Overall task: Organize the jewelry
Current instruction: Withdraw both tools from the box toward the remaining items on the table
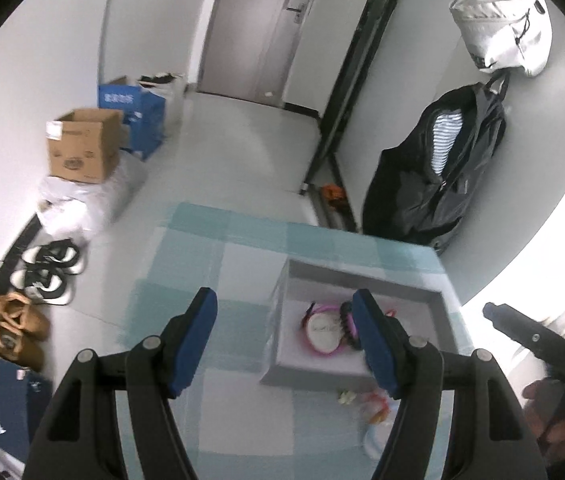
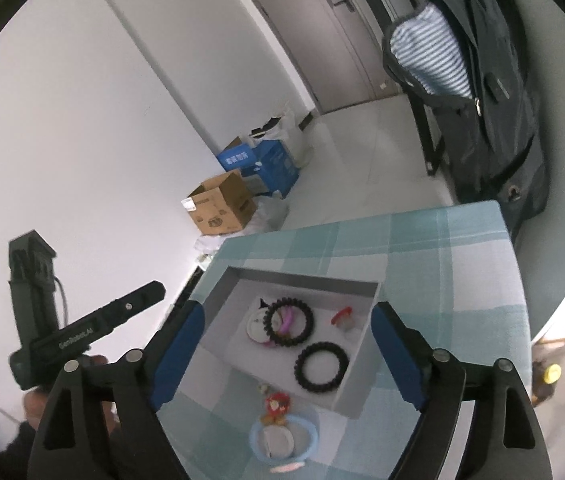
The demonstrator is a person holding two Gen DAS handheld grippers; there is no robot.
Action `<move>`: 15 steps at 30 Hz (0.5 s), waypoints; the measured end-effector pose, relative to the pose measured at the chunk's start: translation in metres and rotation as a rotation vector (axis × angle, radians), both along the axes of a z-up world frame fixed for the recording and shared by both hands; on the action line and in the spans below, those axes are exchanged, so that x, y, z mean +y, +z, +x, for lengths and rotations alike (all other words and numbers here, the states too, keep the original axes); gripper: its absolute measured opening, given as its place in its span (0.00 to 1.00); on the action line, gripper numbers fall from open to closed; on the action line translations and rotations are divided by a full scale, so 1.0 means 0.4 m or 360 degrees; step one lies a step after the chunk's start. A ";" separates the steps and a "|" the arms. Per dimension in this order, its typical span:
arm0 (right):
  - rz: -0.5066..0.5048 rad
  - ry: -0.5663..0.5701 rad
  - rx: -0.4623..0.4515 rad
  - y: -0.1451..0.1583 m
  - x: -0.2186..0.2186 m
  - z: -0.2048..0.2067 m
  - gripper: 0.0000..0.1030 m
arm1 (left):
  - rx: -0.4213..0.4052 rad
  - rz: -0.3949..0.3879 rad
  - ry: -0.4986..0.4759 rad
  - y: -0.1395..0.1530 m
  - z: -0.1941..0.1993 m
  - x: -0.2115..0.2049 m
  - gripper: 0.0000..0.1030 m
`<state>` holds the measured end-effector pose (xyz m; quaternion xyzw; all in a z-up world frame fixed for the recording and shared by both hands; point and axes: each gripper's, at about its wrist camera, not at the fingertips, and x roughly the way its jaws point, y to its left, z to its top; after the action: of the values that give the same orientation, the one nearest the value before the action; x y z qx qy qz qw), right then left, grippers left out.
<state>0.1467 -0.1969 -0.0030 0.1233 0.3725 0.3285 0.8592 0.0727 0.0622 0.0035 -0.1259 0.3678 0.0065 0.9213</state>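
Observation:
A grey open tray (image 2: 362, 344) sits on the checked tablecloth. In it lie two black bead bracelets, one (image 2: 288, 322) over a white disc and a pink band, the other (image 2: 321, 366) nearer me, plus a small red piece (image 2: 342, 315). In front of the tray lie a red charm (image 2: 276, 404) and a light-blue ring (image 2: 282, 440). My right gripper (image 2: 288, 312) hovers open over the tray, with nothing between its pads. My left gripper (image 1: 284, 300) is open and empty beside the tray (image 1: 362, 276); its right finger hides part of the pink band (image 1: 322, 332).
The teal checked table (image 1: 202, 240) ends close behind the tray. On the floor to the left are a cardboard box (image 1: 82, 148), a blue box (image 1: 134, 112) and shoes (image 1: 46, 268). A dark jacket (image 1: 442, 168) hangs at the right. A hand (image 1: 554, 416) holds the right gripper.

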 end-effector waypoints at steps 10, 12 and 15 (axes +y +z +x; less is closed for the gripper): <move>-0.0210 -0.0034 -0.0061 -0.033 0.007 -0.122 0.89 | 0.0061 0.0275 -0.0058 -0.031 -0.108 -0.097 0.64; -0.0248 -0.0049 -0.0056 -0.043 0.000 -0.138 0.90 | 0.0084 0.0279 -0.0060 -0.034 -0.120 -0.103 0.64; -0.0274 -0.0054 -0.0036 -0.060 -0.012 -0.155 0.90 | 0.0098 0.0253 -0.0054 -0.034 -0.145 -0.101 0.65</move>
<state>0.0846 -0.2018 -0.0271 0.0515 0.3874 0.2820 0.8762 0.0149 0.0217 -0.0103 -0.0458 0.3964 0.0240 0.9166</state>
